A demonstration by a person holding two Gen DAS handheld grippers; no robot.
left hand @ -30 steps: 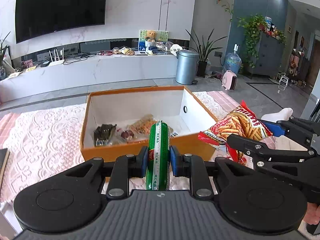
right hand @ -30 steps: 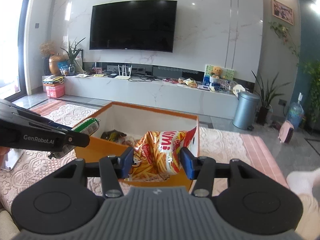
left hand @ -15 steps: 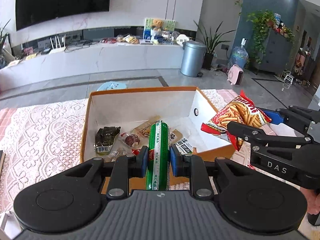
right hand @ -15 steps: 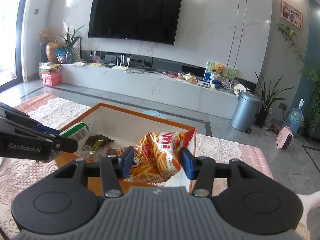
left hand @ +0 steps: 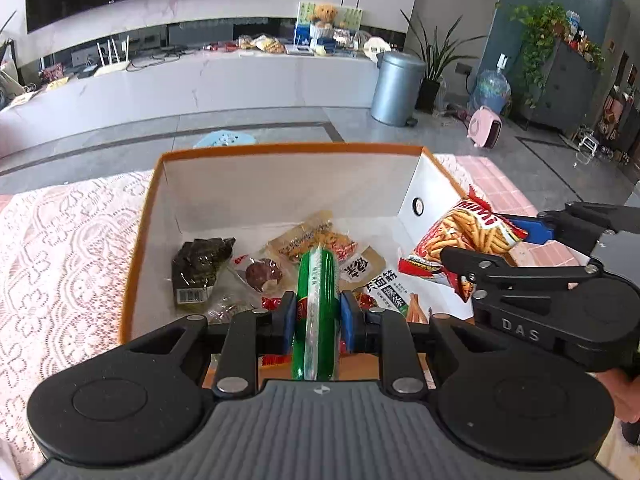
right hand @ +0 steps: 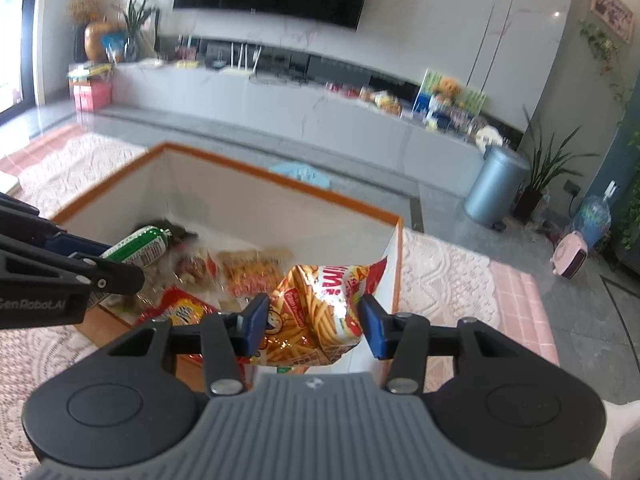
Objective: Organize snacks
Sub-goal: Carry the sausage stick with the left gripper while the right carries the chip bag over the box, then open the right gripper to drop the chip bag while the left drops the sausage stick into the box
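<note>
An orange-rimmed box [left hand: 280, 148] with white inner walls stands on a lace cloth and holds several snack packs. My left gripper [left hand: 318, 322] is shut on a green sausage stick [left hand: 316, 300] and holds it over the box's near edge. My right gripper [right hand: 314, 326] is shut on a red and yellow fries bag [right hand: 324, 308] over the box's right near corner. The right gripper with its fries bag [left hand: 468, 236] shows at the right in the left wrist view. The left gripper and green stick [right hand: 140, 248] show at the left in the right wrist view.
The lace cloth [left hand: 60, 248] covers the surface around the box [right hand: 280, 178]. Beyond lie a grey floor, a long white TV bench [left hand: 200, 80], a metal bin [left hand: 396, 88] and a small pink heater [left hand: 484, 132].
Both grippers have moved forward and up over the box with their snacks still held. The views now look down into the box.
</note>
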